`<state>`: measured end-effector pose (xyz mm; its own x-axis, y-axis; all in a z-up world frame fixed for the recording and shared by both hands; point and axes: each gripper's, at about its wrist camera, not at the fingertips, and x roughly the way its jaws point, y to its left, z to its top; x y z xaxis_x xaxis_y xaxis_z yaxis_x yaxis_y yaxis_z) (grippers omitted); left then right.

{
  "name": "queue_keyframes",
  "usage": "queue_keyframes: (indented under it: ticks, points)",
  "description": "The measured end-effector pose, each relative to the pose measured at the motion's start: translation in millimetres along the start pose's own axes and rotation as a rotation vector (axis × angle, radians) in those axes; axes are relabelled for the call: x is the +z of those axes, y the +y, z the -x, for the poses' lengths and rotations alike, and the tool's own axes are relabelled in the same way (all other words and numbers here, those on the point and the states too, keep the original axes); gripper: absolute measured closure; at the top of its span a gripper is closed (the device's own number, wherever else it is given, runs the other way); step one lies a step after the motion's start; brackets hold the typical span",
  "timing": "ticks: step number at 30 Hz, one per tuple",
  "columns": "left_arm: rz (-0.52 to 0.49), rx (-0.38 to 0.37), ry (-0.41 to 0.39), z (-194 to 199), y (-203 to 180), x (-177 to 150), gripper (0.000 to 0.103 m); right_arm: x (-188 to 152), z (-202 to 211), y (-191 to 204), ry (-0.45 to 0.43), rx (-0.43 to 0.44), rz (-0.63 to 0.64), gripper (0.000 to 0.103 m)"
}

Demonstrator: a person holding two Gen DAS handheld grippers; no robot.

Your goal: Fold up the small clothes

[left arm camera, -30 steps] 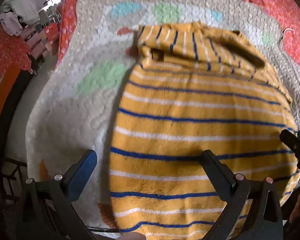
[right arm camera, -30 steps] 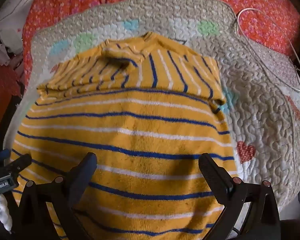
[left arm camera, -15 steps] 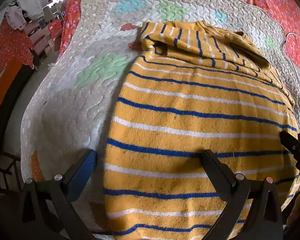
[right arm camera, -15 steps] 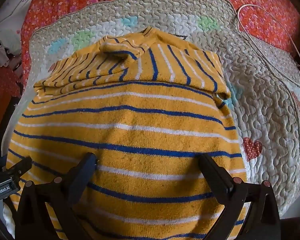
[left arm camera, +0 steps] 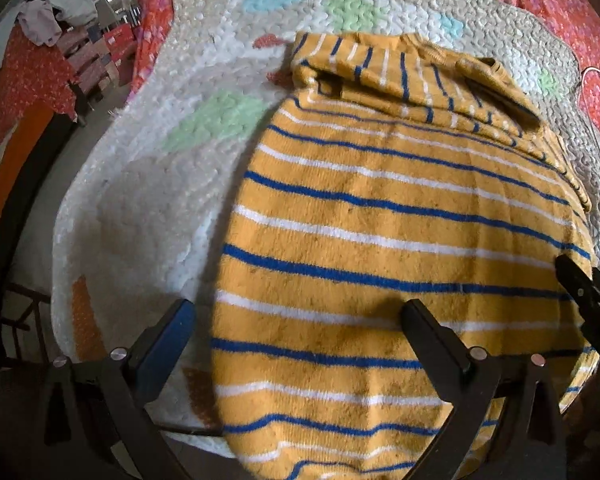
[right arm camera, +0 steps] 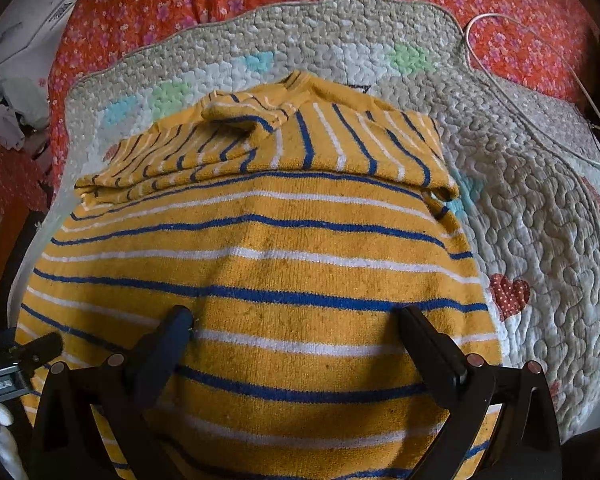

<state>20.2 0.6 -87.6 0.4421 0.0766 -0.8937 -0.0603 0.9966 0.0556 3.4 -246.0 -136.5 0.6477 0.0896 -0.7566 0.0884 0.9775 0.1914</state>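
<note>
Quilted bedding [left arm camera: 204,184] with pastel patches covers the bed in the left wrist view, and a red flowered sheet shows beyond it. On the quilt lies the yellow striped shirt [left arm camera: 400,216], its sleeves already turned in across the top. The left gripper [left arm camera: 300,320] hangs over the shirt's left bottom corner, tongs spread wide and holding nothing; one finger sits over the quilt, the other over the cloth. The other tool's tip pokes in at the far right.

From the right wrist view, the same quilt [right arm camera: 540,240] carries a thin white cord [right arm camera: 540,128] off to the right. The right gripper [right arm camera: 296,318] is also spread apart, both fingers above the shirt [right arm camera: 280,240] near its lower hem. To fold well, I'd say both tools should pinch the hem corners evenly, lift together and carry the hem up to the sleeves without dragging.
</note>
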Motion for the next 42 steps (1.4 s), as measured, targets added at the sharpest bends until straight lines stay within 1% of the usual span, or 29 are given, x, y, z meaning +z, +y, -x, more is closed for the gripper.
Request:
queue_keyframes:
  ticks: [1, 2, 3, 4, 6, 8, 9, 11, 13, 15, 16, 17, 19, 20, 22, 23, 24, 25, 28, 31, 32, 34, 37, 39, 40, 41, 42]
  points:
    - [-0.007, 0.008, -0.020, 7, 0, -1, 0.009, 0, 1, 0, -0.004, 0.005, -0.005, 0.000]
    - [-0.013, 0.011, -0.036, 13, -1, 0, 0.010, 0, 1, -1, -0.006, 0.020, -0.018, 0.000]
    - [-0.016, 0.009, -0.053, 21, 0, 1, 0.011, 2, 4, -3, -0.004, 0.050, -0.039, 0.001]
    - [-0.014, 0.004, -0.079, 34, 3, 3, 0.012, 4, 8, -5, -0.005, 0.085, -0.064, 0.005]
    - [-0.003, -0.017, -0.133, 61, 9, 9, 0.012, 12, 25, -12, -0.020, 0.177, -0.125, 0.010]
    - [0.009, -0.041, -0.203, 97, 20, 18, 0.012, 25, 48, -18, -0.039, 0.230, -0.173, 0.010]
    - [0.016, -0.050, -0.244, 117, 26, 22, 0.012, 35, 65, -20, -0.068, 0.253, -0.182, 0.010]
    - [0.027, -0.078, -0.341, 167, 42, 29, 0.012, 52, 98, -19, -0.125, 0.258, -0.157, 0.010]
    - [0.032, -0.094, -0.426, 212, 57, 34, 0.012, 73, 141, -15, -0.186, 0.259, -0.111, 0.010]
    - [0.031, -0.112, -0.504, 260, 73, 39, 0.012, 96, 191, -13, -0.236, 0.267, -0.070, 0.010]
    - [0.028, -0.119, -0.554, 288, 84, 42, 0.012, 109, 224, -12, -0.270, 0.279, -0.051, 0.010]
    - [0.028, -0.121, -0.598, 313, 93, 44, 0.012, 116, 247, -13, -0.297, 0.287, -0.041, 0.010]
    - [0.031, -0.109, -0.687, 369, 115, 48, 0.012, 139, 313, -14, -0.369, 0.305, -0.025, 0.010]
    - [0.033, -0.101, -0.734, 397, 127, 49, 0.012, 151, 336, -15, -0.393, 0.311, -0.019, 0.010]
    - [0.037, -0.062, -0.808, 444, 145, 52, 0.012, 177, 393, -18, -0.464, 0.302, -0.010, 0.010]
    - [0.036, -0.046, -0.841, 465, 152, 54, 0.012, 189, 424, -20, -0.504, 0.301, -0.003, 0.010]
    - [0.040, -0.035, -0.874, 486, 162, 56, 0.011, 198, 452, -22, -0.573, 0.316, 0.002, 0.010]
    - [0.050, -0.030, -0.899, 506, 171, 55, 0.011, 208, 483, -26, -0.611, 0.322, -0.011, 0.010]
    - [0.075, -0.054, -0.931, 552, 195, 49, 0.011, 223, 547, -37, -0.659, 0.336, -0.030, 0.010]
    - [0.094, -0.030, -0.959, 584, 215, 42, 0.011, 222, 613, -54, -0.709, 0.295, -0.050, 0.010]
    - [0.106, -0.026, -0.970, 596, 224, 40, 0.011, 213, 635, -62, -0.733, 0.282, -0.052, 0.010]
    - [0.146, -0.006, -1.001, 619, 244, 35, 0.011, 204, 672, -76, -0.795, 0.224, -0.070, 0.010]
    - [0.218, 0.077, -1.060, 660, 271, 33, 0.011, 186, 742, -103, -0.927, 0.090, -0.122, 0.010]
    - [0.269, 0.119, -1.079, 688, 290, 36, 0.011, 180, 780, -120, -0.987, -0.001, -0.159, 0.010]
    - [0.296, 0.154, -1.084, 703, 302, 39, 0.011, 177, 796, -127, -1.009, -0.054, -0.176, 0.010]
    - [0.321, 0.189, -1.090, 713, 311, 40, 0.011, 177, 814, -134, -1.034, -0.135, -0.199, 0.010]
    - [0.360, 0.240, -1.098, 728, 323, 42, 0.011, 175, 829, -139, -1.054, -0.211, -0.221, 0.009]
